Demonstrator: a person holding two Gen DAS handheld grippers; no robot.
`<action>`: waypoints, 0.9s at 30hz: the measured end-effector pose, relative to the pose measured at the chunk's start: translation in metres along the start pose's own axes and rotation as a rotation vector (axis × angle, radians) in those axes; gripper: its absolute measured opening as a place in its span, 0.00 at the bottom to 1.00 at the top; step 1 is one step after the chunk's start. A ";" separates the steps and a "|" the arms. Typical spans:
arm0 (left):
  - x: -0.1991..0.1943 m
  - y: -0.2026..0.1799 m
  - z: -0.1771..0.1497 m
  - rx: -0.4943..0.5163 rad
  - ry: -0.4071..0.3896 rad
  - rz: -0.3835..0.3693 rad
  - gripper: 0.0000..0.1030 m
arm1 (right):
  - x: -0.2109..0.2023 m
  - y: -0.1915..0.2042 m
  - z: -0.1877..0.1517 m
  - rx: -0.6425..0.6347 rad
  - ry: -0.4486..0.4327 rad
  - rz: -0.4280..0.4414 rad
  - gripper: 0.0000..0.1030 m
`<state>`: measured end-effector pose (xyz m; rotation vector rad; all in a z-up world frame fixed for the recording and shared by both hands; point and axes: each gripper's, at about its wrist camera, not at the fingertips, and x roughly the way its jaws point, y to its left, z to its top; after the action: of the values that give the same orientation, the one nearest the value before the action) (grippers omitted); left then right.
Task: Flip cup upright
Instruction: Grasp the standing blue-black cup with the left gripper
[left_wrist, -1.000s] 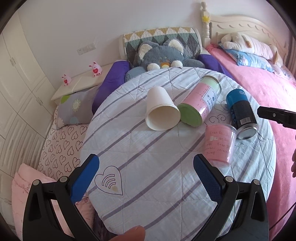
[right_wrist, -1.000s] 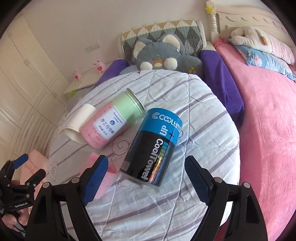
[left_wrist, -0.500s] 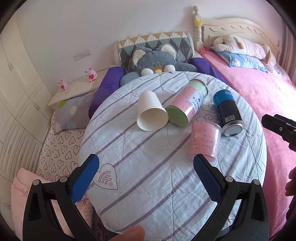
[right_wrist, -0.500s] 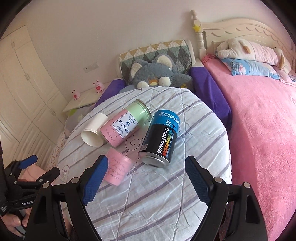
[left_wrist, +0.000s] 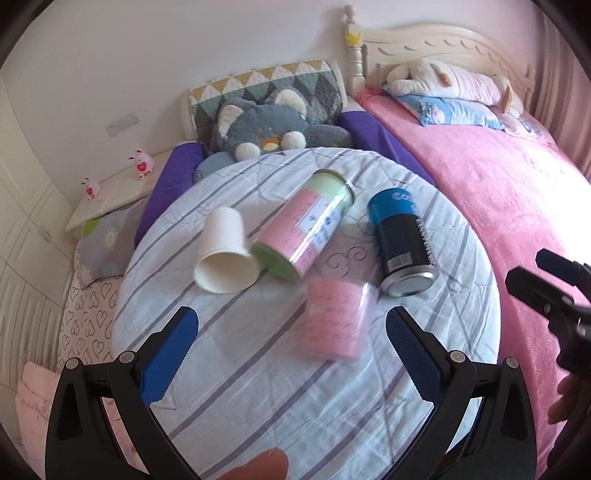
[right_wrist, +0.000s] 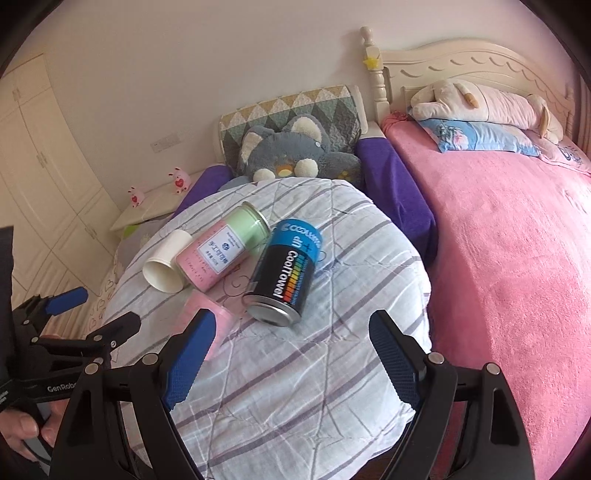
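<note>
A white paper cup (left_wrist: 224, 256) lies on its side on the round striped table (left_wrist: 258, 387), mouth toward me; it also shows in the right wrist view (right_wrist: 167, 262). A small pink cup (left_wrist: 336, 321) stands near the table's middle, partly hidden behind my right finger in the right wrist view (right_wrist: 207, 325). My left gripper (left_wrist: 291, 356) is open and empty, above the near table edge. My right gripper (right_wrist: 291, 360) is open and empty, short of the blue can (right_wrist: 286, 275).
A pink-and-green canister (left_wrist: 304, 234) and the blue-black can (left_wrist: 400, 242) lie on their sides beside the cups. A grey plush toy (left_wrist: 273, 127) sits behind the table. A pink bed (right_wrist: 517, 258) lies to the right. A bedside shelf (left_wrist: 118, 195) stands at the left.
Both grippers have drawn back and up from the table. The objects look smaller in the right view. The left gripper has shifted toward the pink cup. Nothing on the table has moved.
</note>
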<state>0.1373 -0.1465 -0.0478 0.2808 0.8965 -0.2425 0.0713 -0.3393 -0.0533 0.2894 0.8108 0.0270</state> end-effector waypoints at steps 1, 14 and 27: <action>0.005 -0.006 0.006 0.002 0.004 -0.011 1.00 | 0.000 -0.004 0.000 0.002 -0.001 -0.006 0.84; 0.077 -0.066 0.065 0.003 0.126 -0.145 1.00 | 0.017 -0.053 0.003 0.061 0.018 -0.053 0.84; 0.145 -0.093 0.079 -0.010 0.304 -0.122 0.98 | 0.049 -0.082 0.010 0.105 0.059 -0.019 0.84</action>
<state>0.2520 -0.2730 -0.1290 0.2576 1.2171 -0.3135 0.1056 -0.4140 -0.1036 0.3811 0.8754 -0.0246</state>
